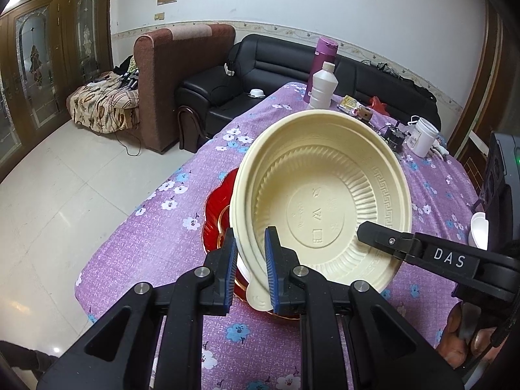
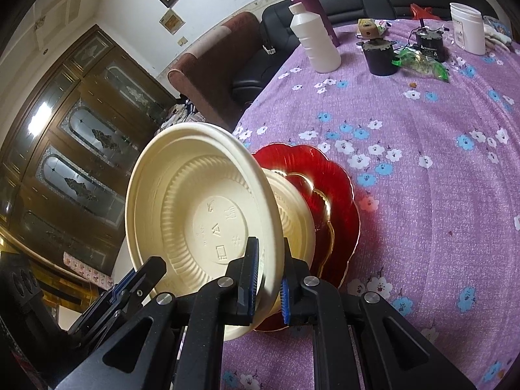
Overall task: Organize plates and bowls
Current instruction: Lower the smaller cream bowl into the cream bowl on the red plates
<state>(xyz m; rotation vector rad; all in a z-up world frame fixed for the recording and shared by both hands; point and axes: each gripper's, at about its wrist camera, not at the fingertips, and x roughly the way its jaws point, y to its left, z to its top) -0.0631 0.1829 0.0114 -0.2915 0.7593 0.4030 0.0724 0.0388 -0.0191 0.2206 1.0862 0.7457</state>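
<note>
Black gripper fingers with blue pads are filling the foreground of both wrist views, each pair clamped on the rim of the same cream bowl (image 1: pixel 320 201). Under everything, the table (image 1: pixel 156 237) is lying beneath a purple cloth printed with white and blue flowers, and a black sofa (image 1: pixel 279 65) is standing past its far edge beside a brown armchair (image 1: pixel 175 74).

On the cloth, a red scalloped plate (image 2: pixel 338 191) is sitting with a smaller gold-rimmed plate in it; a second cream bowl (image 2: pixel 297 224) is resting there too. The held cream bowl is tilting steeply above that stack, its embossed inside turned toward the cameras, its lower edge close to the stack, though whether it is touching cannot be told.

Left gripper (image 1: pixel 250 260) is pinching the near rim, its pads nearly together with only the thin rim between them. Right gripper (image 2: pixel 268 276) is gripping the rim at another point in the same tight way, and in the left wrist view it is showing as a black finger marked DAS.

Farther back, a white bottle (image 2: pixel 313 40), a purple flask (image 2: pixel 308 3) and a white jar (image 2: pixel 468 27) are standing well apart from the plates.
</note>
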